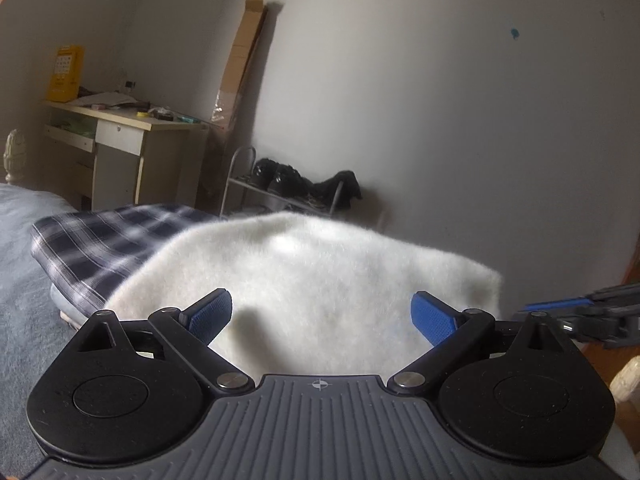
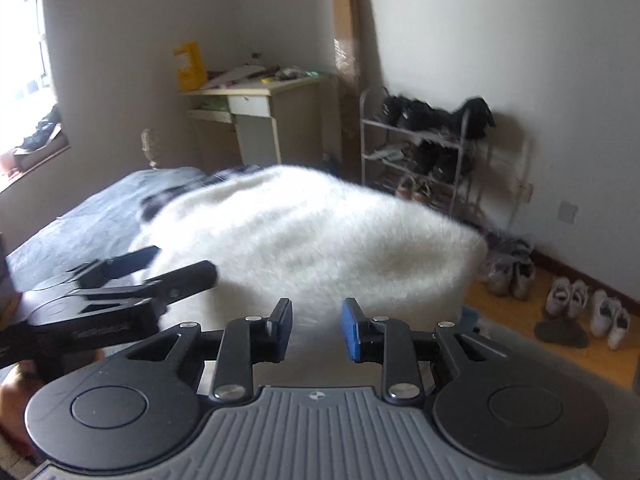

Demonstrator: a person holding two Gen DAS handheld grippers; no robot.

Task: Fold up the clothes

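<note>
Clothes here are a fluffy white sweater (image 1: 304,280) and a plaid shirt (image 1: 108,244), both on the bed (image 1: 24,248) with its grey-blue cover. The sweater is the larger mass, humped up in a soft mound at the bed's near end, its right edge hanging toward the floor; the plaid shirt lies flat behind and to the left of it, looking like a folded slab, partly covered by the white pile. Whether the sweater is mid-fold or just set down as a finished bundle cannot be settled from this moment. The left tongs (image 1: 322,316) hover right over the sweater's near edge with their blue pads (image 1: 210,316) wide apart, holding nothing. The right tongs (image 2: 316,328) sit just beside them, at the same near edge, parted by a narrower gap and also empty; blur in that view hides fine detail. If a fold is in hand, it would go best with both tongs biting the same edge at matching depth, well apart, taking only the top layer of the thick pile, then lifting evenly so the fabric does not bunch.
</note>
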